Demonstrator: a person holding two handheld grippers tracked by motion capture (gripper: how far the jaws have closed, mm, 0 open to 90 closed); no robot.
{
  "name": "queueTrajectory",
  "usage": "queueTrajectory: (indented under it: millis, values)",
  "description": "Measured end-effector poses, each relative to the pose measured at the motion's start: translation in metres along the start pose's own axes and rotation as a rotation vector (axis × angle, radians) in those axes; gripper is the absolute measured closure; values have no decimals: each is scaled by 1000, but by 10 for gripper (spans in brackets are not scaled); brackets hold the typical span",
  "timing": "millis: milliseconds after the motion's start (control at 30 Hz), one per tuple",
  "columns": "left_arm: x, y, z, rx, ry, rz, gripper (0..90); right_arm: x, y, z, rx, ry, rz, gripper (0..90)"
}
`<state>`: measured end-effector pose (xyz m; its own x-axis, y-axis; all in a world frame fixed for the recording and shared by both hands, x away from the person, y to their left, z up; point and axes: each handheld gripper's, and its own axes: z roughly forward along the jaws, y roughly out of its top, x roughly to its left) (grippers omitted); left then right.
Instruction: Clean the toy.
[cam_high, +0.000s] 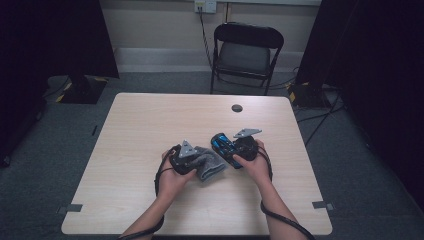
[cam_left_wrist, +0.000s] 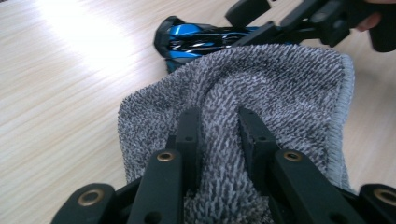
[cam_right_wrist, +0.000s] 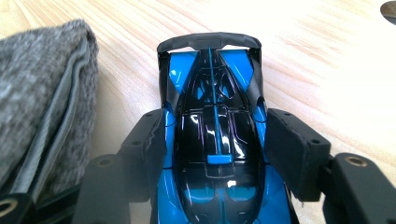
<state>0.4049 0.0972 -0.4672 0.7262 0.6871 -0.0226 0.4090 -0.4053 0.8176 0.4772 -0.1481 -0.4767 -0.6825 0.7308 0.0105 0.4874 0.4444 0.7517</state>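
Grey towel (cam_left_wrist: 280, 93) and blue toy car (cam_right_wrist: 217, 154) at frame centre.
Left gripper (cam_left_wrist: 219, 126) pinches the towel; right gripper (cam_right_wrist: 217, 149) straddles the car, its pads slightly apart from it.

High view: fixed above the person's side, facing forward and down; takes in the whole table (cam_high: 150, 120), a chair (cam_high: 247, 50) beyond it and the floor around. Forearms enter from the bottom edge. Far off compared with the other two.

Left gripper view: rides on the left gripper (cam_left_wrist: 219, 135), looks along its jaws, low and slanted over the tabletop; very near the grey cloth (cam_left_wrist: 280, 88), with the blue toy car (cam_left_wrist: 196, 39) and the right gripper (cam_left_wrist: 299, 21) just behind it.

Right gripper view: rides on the right gripper (cam_right_wrist: 212, 140), looks steeply down along the car (cam_right_wrist: 215, 154), close up; cloth (cam_right_wrist: 42, 88) at its left edge.

Shared: cloth (cam_high: 210, 162), car (cam_high: 222, 145) and wood surface appear in all three.
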Motion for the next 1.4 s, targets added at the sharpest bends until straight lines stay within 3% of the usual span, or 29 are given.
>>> queueTrajectory:
  millis: [167, 300, 733, 833, 900, 1000, 1100, 1300, 1400]
  values:
    - [-17, -3, 2, 15, -29, 37, 723, 0, -1, -5, -5, 4, 25, 361]
    - [-30, -5, 2, 18, -46, 59, 721, 2, 0, -13, -7, 5, 13, 349]
    - [-66, -15, 12, 43, -132, 47, 710, 13, -10, -39, -49, 38, -5, 337]
    - [-69, -16, 13, 39, -147, 45, 698, 15, -13, -45, -58, 49, -5, 339]
    - [-69, -17, 14, 39, -169, 40, 641, 17, -14, -49, -62, 51, -4, 345]
    - [-69, -17, 14, 31, -172, 45, 446, 20, -17, -55, -40, 33, -21, 354]
    - [-69, -16, 10, 28, -177, 51, 352, 22, -21, -62, -60, 68, 3, 354]
    - [-60, -13, -3, 6, -171, 65, 273, 37, -27, -72, -77, 123, -39, 361]
    - [-49, -13, -11, 4, -159, 42, 266, 49, -27, -77, -92, 166, -63, 368]
